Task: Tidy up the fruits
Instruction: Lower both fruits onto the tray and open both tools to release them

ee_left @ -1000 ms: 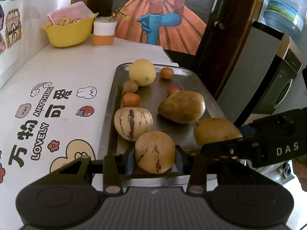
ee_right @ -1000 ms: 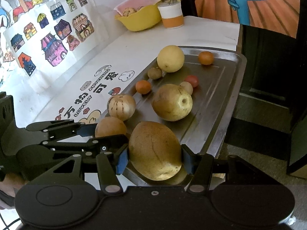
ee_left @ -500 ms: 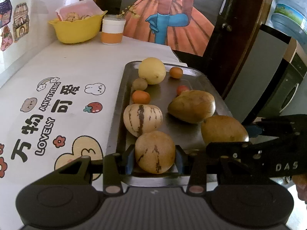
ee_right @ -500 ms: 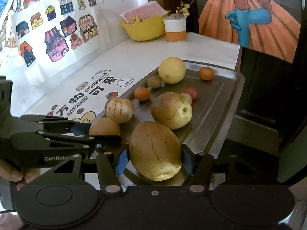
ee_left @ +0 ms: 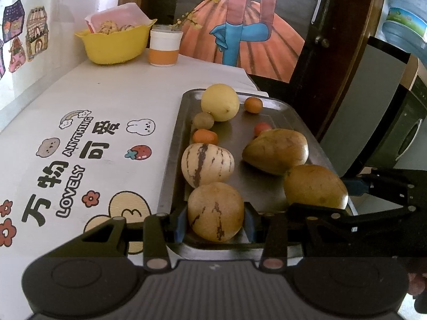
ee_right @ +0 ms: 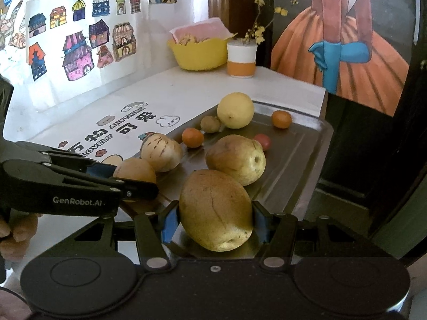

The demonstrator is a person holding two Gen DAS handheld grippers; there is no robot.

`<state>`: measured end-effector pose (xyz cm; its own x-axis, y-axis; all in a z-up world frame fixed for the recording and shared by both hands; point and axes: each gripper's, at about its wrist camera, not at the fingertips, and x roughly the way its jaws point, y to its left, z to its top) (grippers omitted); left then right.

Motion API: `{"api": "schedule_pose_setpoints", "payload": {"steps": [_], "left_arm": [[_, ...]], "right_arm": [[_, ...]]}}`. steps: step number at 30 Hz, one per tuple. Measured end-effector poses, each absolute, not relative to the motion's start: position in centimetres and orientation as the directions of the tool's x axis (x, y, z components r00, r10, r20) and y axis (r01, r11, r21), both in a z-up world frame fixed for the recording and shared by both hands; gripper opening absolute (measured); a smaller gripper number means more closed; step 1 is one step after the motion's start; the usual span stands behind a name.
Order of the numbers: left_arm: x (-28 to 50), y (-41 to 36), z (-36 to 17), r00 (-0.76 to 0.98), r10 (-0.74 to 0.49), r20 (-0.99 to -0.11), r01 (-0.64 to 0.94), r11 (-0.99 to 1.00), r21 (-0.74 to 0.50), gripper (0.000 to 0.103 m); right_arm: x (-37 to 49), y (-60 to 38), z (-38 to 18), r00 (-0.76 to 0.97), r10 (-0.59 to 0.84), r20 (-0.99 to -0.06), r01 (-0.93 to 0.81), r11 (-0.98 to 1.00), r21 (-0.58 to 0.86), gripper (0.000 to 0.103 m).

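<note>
L gripper (ee_left: 215, 221) fingers clamped on striped melon (ee_left: 215, 211) | R gripper (ee_right: 215, 224) clamped on brown pear (ee_right: 215, 209) | both at tray (ee_left: 277, 197) near edge | since 1s: I've only re-angled, fruit unmoved | lift pending

The near rim of the tray (ee_left: 170, 176) is hidden behind the left gripper (ee_left: 215, 222) body. The right gripper (ee_right: 214, 218) covers the lower side of the brown fruit (ee_right: 214, 209) between its fingers (ee_right: 260, 222). In the right wrist view, the left gripper arm hides part of the striped fruit (ee_right: 134, 170). The yellow bowl (ee_left: 114, 42) contents are too small to identify. The water bottle (ee_left: 407, 30) is cut off by the upper right edge. A hand (ee_right: 12, 230) is cut off at the left edge.
</note>
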<state>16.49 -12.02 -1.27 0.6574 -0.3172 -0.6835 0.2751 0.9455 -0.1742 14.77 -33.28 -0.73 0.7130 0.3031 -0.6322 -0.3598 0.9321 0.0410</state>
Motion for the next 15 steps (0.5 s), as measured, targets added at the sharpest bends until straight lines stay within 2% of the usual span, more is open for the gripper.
{"api": "schedule_pose_setpoints", "payload": {"steps": [15], "left_arm": [[16.31,-12.1,-1.39,0.674,-0.31,-0.67,0.266,0.949,-0.171,0.046]], "right_arm": [[13.83,-32.54,-1.68,0.788,0.244,-0.565,-0.315,0.949,-0.03,0.058]]}}
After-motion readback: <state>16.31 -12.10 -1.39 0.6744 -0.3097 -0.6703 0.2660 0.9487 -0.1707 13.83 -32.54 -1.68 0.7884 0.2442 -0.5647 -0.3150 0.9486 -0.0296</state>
